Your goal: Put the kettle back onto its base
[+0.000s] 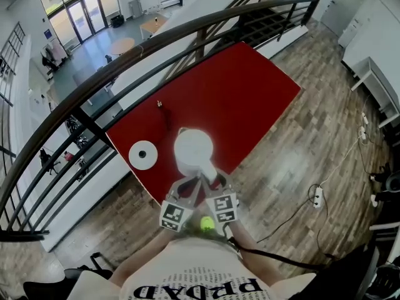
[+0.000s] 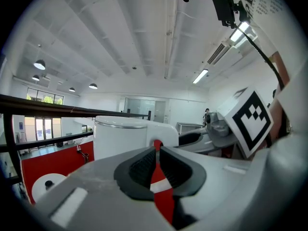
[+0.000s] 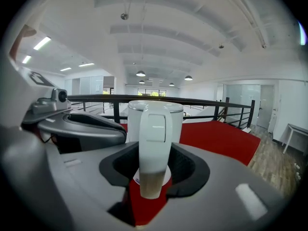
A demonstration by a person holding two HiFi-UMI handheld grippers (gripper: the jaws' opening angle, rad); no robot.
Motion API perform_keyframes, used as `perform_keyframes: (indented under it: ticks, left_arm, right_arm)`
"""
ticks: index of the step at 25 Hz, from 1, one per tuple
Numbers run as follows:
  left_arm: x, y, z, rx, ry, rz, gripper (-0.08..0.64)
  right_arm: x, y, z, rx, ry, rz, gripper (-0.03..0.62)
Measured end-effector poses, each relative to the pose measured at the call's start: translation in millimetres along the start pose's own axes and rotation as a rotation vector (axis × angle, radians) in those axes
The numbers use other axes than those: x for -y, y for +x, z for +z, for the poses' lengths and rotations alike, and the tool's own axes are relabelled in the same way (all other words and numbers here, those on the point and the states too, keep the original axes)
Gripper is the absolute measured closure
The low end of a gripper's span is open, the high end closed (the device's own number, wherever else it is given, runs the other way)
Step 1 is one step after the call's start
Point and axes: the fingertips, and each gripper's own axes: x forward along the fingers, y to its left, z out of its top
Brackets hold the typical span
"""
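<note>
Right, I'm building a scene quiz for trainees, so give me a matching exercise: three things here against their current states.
Things:
1. white plastic kettle
2. round white kettle base
3. left gripper

States:
a. jaws almost together, nothing between them
b. lies bare on the red table
c. handle clamped in the right gripper

Pairs: 1-c, 2-b, 3-a

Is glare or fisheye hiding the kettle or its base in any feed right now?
Head view: the kettle top is blown out to flat white, the base is readable, and the railing bows from fisheye. Left gripper view: the near pads are soft, corners dark. Right gripper view: the kettle handle is sharp, its lower end shaded.
</note>
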Motion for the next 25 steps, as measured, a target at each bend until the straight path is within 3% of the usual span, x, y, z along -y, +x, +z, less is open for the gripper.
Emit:
perform_keyframes:
  ticks: [8, 25]
  left_arm:
    - [-9, 1, 8, 0.011, 0.011, 0.011, 0.538]
    - [-8, -2, 10, 0.015, 0.032, 0.017, 0.539]
  right_arm:
    - [-2, 9, 3, 0.01, 0.003, 0.02, 0.457]
    - [2, 12, -6, -0.001, 0.076, 0.076, 0.466]
